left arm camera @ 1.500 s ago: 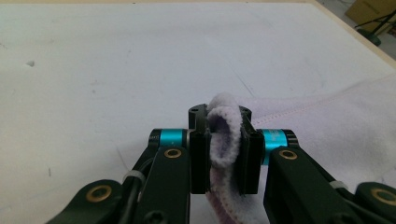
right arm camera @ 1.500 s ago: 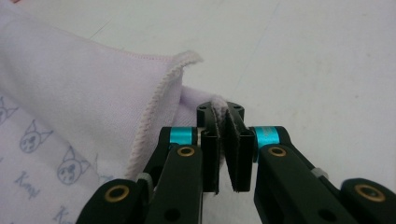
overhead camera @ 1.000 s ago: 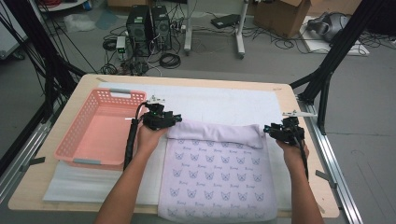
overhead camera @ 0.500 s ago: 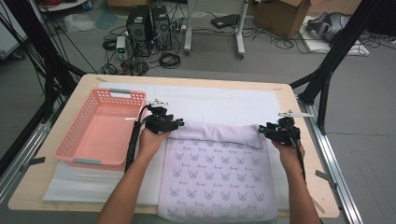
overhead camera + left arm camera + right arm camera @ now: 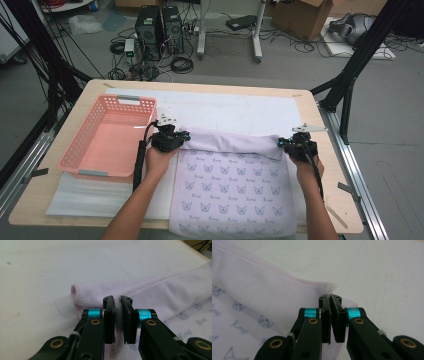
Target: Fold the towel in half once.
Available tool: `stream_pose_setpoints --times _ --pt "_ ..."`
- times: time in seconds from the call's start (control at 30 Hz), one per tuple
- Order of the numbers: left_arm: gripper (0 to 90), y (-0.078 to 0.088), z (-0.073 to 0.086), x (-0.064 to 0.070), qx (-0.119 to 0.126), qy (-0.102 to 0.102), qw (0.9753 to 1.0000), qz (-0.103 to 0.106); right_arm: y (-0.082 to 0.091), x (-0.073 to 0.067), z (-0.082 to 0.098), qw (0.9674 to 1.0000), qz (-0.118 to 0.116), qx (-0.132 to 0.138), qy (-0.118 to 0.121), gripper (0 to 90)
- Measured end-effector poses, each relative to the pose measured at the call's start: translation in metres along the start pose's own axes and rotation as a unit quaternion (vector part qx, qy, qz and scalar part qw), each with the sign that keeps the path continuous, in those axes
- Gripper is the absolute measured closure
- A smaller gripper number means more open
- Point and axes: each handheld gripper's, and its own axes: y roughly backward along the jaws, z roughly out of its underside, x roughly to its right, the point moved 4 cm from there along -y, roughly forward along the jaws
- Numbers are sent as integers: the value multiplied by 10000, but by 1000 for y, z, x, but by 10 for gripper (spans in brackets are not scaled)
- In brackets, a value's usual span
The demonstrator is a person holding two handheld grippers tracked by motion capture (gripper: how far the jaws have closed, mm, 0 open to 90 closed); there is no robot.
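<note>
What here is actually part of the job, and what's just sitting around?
Part of the job:
- printed cloth, far edge folded over
- left gripper, fingers pinching that fold
- right gripper, pinching the fold's other end

Just lying about:
- pink basket, beside the cloth
- cardboard box, computer towers and cables on the floor

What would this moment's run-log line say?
left gripper: just closed on cloth fold corner | right gripper: just closed on opposite corner | cloth flat on table | basket beside

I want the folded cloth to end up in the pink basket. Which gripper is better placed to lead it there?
Probably the left gripper: it is shut on the cloth at its folded corner right beside the basket. The right gripper pinches the far corner, across the cloth from it.
</note>
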Motion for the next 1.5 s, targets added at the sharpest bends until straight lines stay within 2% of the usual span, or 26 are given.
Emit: stream_pose_setpoints --times 0.17,0.33,0.47,0.53,0.67,0.73,0.8,0.9,1.0,1.23,1.4,1.5 --pt "826 15 16 11 47 -165 9997 198 18 -3 21 9997 -138 221 31 871" --pt "829 29 27 17 98 -344 9985 411 32 -11 40 9986 -346 324 252 870" --pt "832 39 36 22 142 -420 9973 579 42 -12 45 9981 -373 377 315 870" --pt "833 44 37 26 155 -436 9967 665 47 -12 46 9978 -404 443 278 871" --pt "832 55 34 34 358 -486 9949 802 63 -11 51 9968 -405 641 246 871" --pt "833 60 34 38 363 -520 9943 852 70 -12 54 9963 -457 681 246 871" --pt "832 65 38 42 342 -568 9940 868 74 -15 60 9963 -523 615 281 870" --pt "832 70 46 45 273 -651 9937 868 79 -21 71 9964 -560 450 455 871" --pt "832 74 54 47 216 -669 9934 902 85 -26 76 9954 -580 476 602 871" --pt "832 82 69 55 60 -771 9915 1050 97 -30 88 9951 -608 385 679 871" --pt "832 90 74 58 81 -768 9914 1060 101 -36 97 9947 -686 267 719 871" --pt "832 96 84 63 -43 -780 9897 1199 106 -39 102 9949 -722 192 682 871"
